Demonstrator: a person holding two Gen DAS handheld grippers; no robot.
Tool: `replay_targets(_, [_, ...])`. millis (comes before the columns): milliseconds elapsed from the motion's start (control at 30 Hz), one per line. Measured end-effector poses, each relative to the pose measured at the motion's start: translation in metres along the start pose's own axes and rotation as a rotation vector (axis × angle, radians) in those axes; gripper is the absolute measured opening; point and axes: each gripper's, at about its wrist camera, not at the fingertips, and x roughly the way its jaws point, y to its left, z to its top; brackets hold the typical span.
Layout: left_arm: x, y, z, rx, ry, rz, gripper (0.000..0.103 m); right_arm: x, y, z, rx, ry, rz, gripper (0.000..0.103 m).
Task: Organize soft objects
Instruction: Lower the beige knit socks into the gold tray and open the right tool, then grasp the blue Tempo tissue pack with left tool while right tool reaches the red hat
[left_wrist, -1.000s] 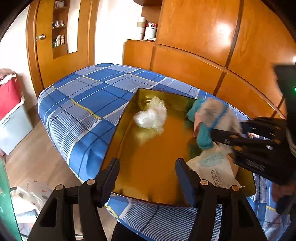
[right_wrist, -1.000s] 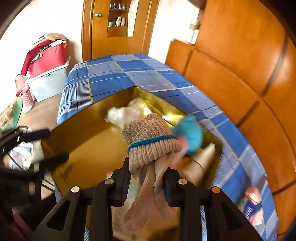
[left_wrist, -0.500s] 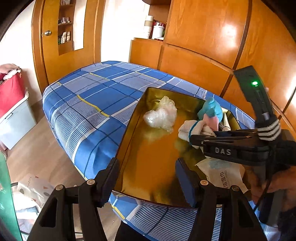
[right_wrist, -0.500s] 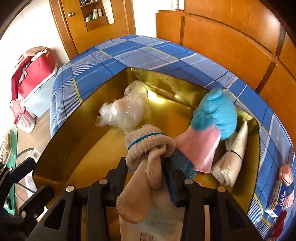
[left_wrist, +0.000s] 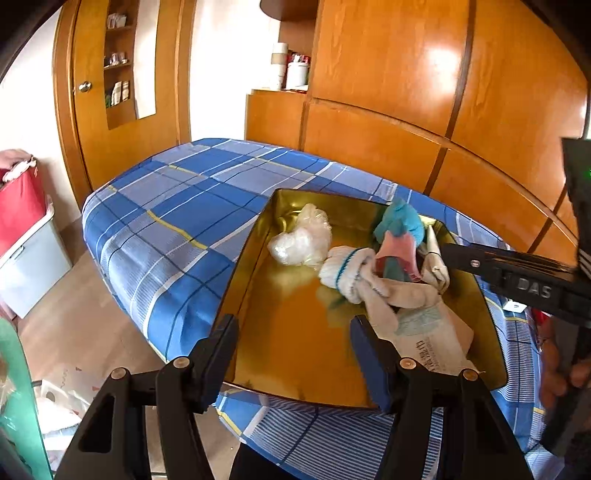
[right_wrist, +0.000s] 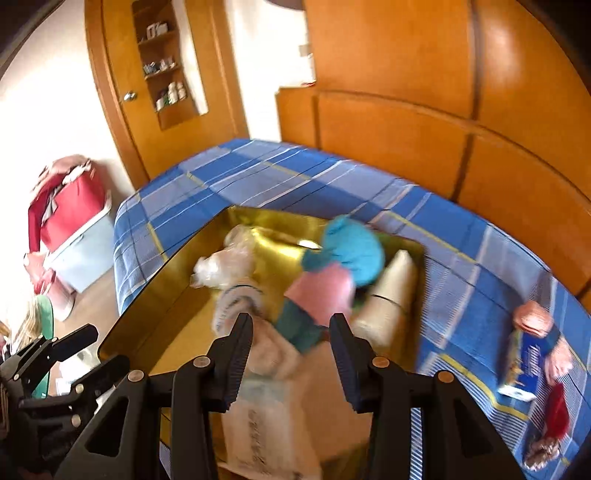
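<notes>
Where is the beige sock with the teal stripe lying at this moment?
In the left wrist view the beige sock lies inside the gold tray, between the plastic bag and the teal-pink cloth.

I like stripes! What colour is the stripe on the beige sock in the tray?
Teal-blue, ringing the sock cuff; clearest in the left wrist view.

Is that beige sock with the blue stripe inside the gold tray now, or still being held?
Inside. The beige sock lies on the gold tray floor, and the right gripper, jaws just opened, grips nothing.

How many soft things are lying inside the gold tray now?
5, maybe more hidden. In the gold tray: plastic bag far left, beige sock centre, teal-and-pink cloth behind it, cream roll at right wall, tissue pack nearest.
</notes>
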Motion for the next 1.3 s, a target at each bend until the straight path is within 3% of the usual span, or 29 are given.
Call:
replay_targets(300, [-0.009,-0.035,0.007,0.091,-0.028,-0.037,0.063,-0.048,-0.065,-0.027,0.101,-0.062,-0.111,0.043])
replay_targets(900, [-0.011,-0.143,0.008,0.340,-0.043,-0.148,0.063,-0.111,-0.219,-0.100,0.337,-0.067,-0.396,0.043])
replay_targets(1300, [0.003,-0.208,0.004,0.459,-0.015,-0.171,0.063,-0.125,-0.279,-0.134,0.582,-0.073,-0.414,0.043])
